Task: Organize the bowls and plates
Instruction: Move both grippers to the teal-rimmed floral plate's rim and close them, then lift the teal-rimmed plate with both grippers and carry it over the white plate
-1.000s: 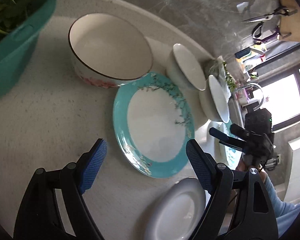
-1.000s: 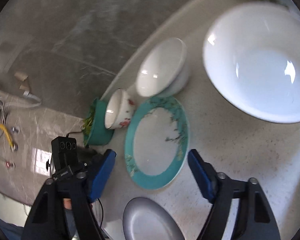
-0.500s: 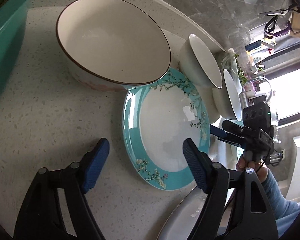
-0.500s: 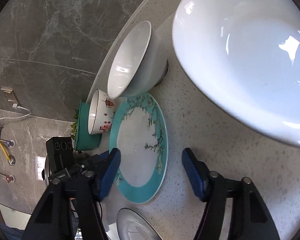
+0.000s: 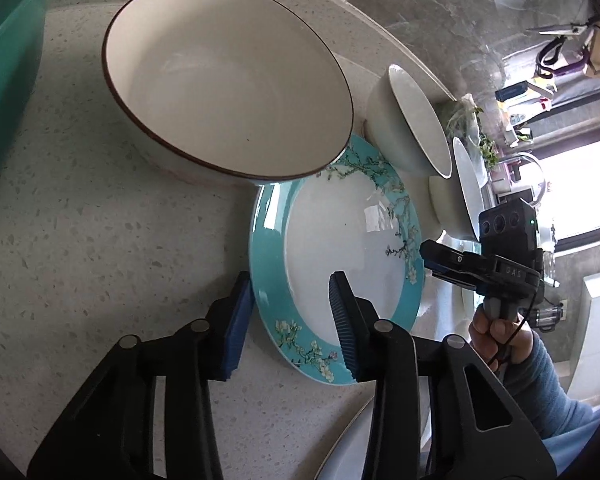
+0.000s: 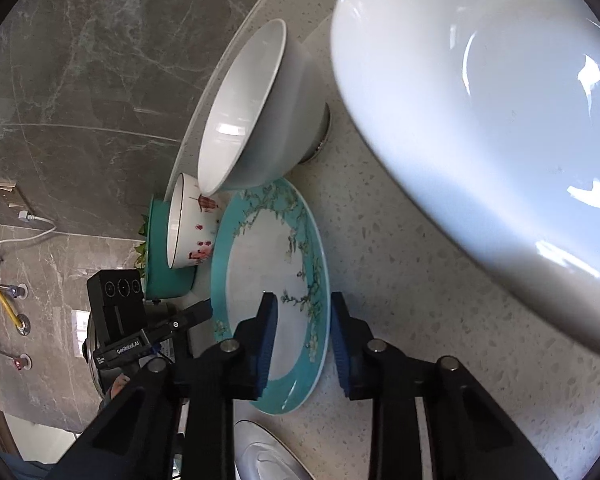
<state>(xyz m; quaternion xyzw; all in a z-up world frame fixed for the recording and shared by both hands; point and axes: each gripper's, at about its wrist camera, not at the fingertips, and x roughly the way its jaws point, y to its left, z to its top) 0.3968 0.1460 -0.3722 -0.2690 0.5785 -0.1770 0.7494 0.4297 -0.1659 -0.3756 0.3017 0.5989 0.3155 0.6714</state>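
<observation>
Between both tongs' closing jaws, teal-rimmed plate (image 5: 340, 248)

In your right wrist view, the left tool (image 6: 198, 314) carries a white "GenRobot.AI" label on its black body. Nothing else is legible to you.
</observation>
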